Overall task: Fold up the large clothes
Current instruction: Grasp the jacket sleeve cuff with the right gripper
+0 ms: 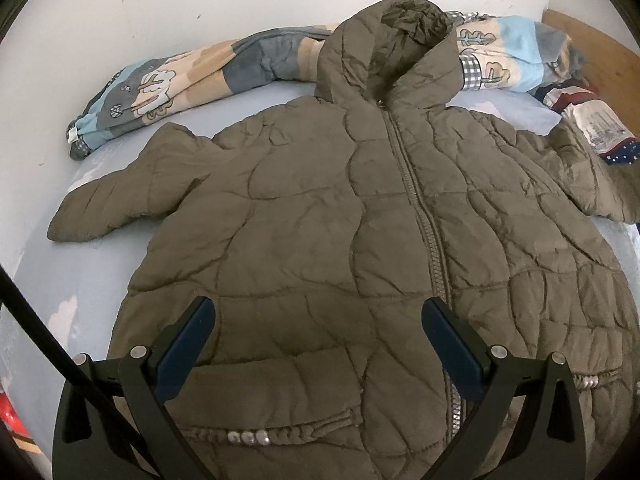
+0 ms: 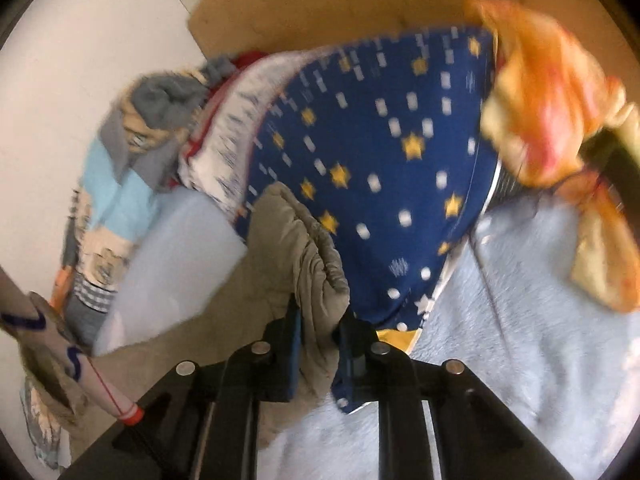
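No word, brand name or number can be read in either view. The white tag [image 1: 73, 135] at the end of the patterned quilt [image 1: 192, 76], near the bed's far left corner, is too small to make out. The white panel of the dark blue cloth [image 1: 602, 128] at the bed's far right edge carries fine dark marks, too small there and too blurred in the right wrist view to tell whether they are lettering. The blue squiggles on the pale tube [image 2: 76, 360] at the left edge of the right wrist view form no legible letters.
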`<control>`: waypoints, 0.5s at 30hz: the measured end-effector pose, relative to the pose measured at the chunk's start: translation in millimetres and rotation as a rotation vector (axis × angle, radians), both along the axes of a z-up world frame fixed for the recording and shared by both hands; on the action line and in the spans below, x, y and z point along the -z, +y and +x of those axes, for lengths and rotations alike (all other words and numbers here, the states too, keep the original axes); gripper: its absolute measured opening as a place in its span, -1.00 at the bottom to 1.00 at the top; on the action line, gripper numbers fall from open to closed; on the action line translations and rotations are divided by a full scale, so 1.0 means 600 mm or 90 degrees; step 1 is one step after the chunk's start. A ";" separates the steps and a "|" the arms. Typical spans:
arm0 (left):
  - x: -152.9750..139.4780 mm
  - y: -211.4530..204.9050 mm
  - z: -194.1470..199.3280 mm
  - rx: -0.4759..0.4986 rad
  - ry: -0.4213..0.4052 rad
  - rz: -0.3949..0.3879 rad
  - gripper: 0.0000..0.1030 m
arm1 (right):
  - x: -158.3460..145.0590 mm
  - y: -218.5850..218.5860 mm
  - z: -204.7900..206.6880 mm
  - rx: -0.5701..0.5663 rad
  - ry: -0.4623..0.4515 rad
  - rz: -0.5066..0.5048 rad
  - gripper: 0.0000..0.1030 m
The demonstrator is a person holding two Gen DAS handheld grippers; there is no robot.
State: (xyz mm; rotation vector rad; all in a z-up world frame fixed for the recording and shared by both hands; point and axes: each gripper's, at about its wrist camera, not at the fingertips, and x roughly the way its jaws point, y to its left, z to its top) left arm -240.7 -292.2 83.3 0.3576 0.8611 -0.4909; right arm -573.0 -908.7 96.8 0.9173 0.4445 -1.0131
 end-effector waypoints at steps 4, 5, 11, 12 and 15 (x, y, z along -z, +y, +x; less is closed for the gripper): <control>0.032 -0.010 -0.003 -0.008 0.029 0.054 1.00 | -0.100 0.046 0.000 -0.025 -0.038 -0.050 -0.69; 0.044 -0.010 -0.002 -0.012 0.047 0.063 1.00 | -0.123 0.056 0.007 -0.032 -0.043 -0.060 -0.69; 0.063 -0.007 -0.002 -0.027 0.069 0.069 1.00 | -0.298 0.157 0.076 -0.107 -0.094 -0.134 -0.70; 0.062 -0.006 -0.002 -0.028 0.072 0.068 1.00 | -0.320 0.177 0.088 -0.121 -0.100 -0.144 -0.70; 0.051 0.001 0.005 -0.036 0.093 0.047 1.00 | -0.388 0.239 0.129 -0.176 -0.121 -0.169 -0.70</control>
